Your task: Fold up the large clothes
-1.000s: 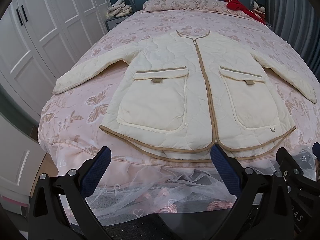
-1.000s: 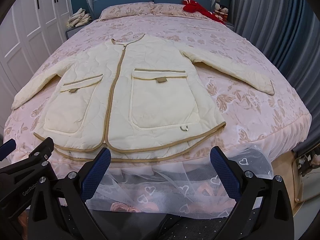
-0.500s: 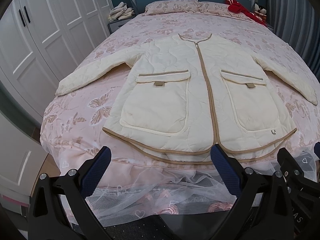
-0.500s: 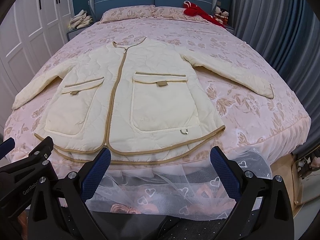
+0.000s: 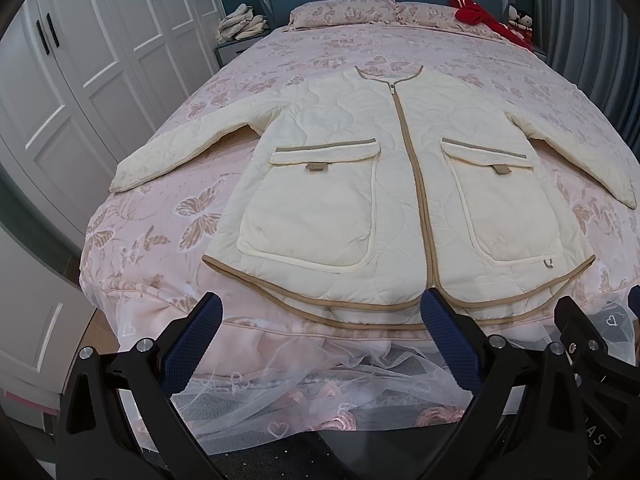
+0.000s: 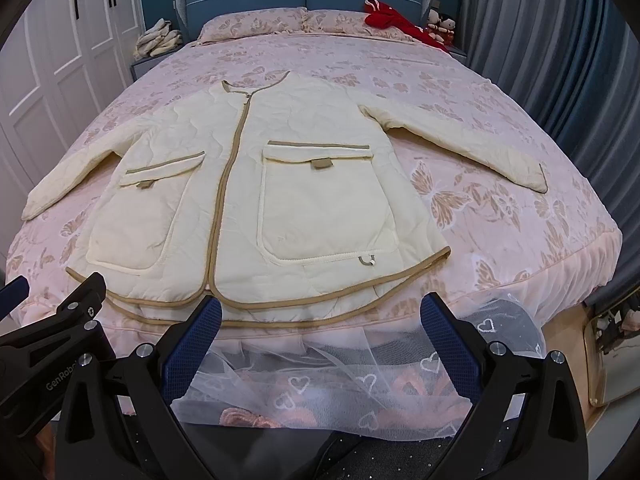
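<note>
A cream quilted jacket (image 5: 396, 184) with tan trim lies flat and zipped on the pink bed, front up, both sleeves spread out; it also shows in the right wrist view (image 6: 280, 188). Its hem lies at the bed's near edge. My left gripper (image 5: 322, 312) is open and empty, just short of the hem's left half. My right gripper (image 6: 320, 316) is open and empty, just short of the hem's right half. The left gripper's body (image 6: 52, 332) shows at the lower left of the right wrist view.
The bed (image 5: 168, 216) has a pink butterfly cover and a lace skirt (image 6: 328, 380) hanging at the near edge. White wardrobe doors (image 5: 60, 92) stand on the left, grey curtains (image 6: 560, 60) on the right. Pillows and a red item (image 6: 392, 20) lie by the headboard.
Both grippers have moved slightly forward and up toward the bed; the jacket sits a little higher and closer in view. The jacket itself has not moved.
</note>
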Available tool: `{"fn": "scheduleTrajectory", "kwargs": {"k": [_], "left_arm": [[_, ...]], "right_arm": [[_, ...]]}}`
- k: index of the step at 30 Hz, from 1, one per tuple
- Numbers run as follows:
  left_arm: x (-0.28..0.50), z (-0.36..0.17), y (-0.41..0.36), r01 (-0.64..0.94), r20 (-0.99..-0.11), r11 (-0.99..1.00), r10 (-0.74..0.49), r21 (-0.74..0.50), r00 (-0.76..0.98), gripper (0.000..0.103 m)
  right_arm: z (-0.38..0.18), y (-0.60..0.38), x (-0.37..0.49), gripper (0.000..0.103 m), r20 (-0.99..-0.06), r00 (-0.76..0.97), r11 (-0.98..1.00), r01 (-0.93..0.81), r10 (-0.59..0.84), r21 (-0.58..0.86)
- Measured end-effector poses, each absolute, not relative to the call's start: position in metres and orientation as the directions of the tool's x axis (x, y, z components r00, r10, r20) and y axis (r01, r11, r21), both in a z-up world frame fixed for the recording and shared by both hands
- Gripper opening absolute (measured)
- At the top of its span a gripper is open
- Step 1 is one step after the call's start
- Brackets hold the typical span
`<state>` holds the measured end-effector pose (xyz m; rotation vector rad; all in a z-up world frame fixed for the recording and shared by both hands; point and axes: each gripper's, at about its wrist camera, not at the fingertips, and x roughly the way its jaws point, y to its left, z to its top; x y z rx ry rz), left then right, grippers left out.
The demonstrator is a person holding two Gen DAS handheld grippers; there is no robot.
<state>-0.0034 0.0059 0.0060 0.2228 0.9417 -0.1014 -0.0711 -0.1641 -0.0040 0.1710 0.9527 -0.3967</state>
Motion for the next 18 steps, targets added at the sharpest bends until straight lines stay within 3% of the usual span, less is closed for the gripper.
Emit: {"fn": "scheduleTrajectory", "kwargs": {"k": [18], "left_arm": [[-0.0007,-0.0012,0.0011,0.187,-0.817,0.971,0.015,0.15,0.576,0.097]], "right_arm": [[-0.0095,-0.166,-0.0681,0.098,-0.828,0.501,0.913,0.408,-0.251,-0.03]]}}
